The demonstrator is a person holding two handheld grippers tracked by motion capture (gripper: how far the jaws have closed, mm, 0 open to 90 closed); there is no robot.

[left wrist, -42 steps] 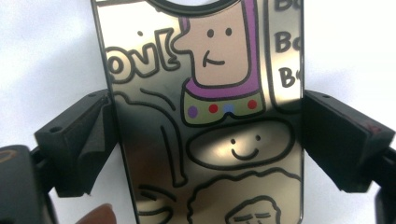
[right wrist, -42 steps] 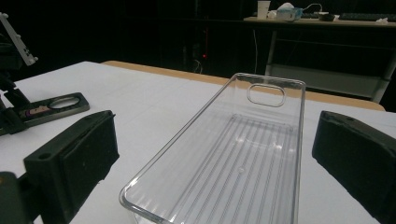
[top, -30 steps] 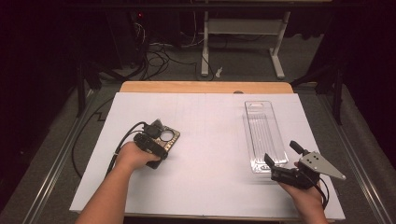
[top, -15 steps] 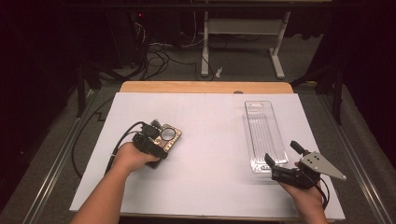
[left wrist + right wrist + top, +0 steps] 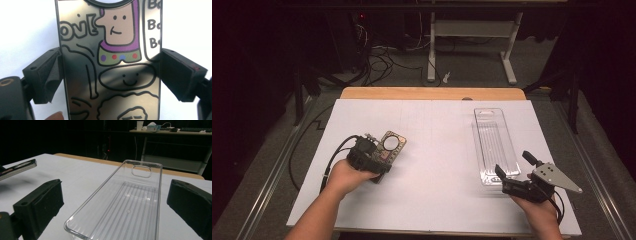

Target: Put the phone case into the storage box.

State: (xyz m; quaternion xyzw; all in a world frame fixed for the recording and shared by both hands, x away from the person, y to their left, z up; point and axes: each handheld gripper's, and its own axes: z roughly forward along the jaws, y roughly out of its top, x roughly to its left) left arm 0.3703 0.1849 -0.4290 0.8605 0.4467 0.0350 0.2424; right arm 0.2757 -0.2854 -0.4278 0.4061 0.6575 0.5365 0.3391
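A glossy cartoon-printed phone case (image 5: 110, 62) is clamped in the left tool (image 5: 371, 155), long axis toward the surface's far-right corner; the right tool (image 5: 516, 170) gapes empty.

Bright, even overhead light falls on the white table (image 5: 437, 150), while the room behind it lies in near darkness. The glossy phone case (image 5: 110, 62) mirrors dark reflections and reads sharp. The clear tray (image 5: 120, 215) catches soft glints; distant furniture looks slightly soft.
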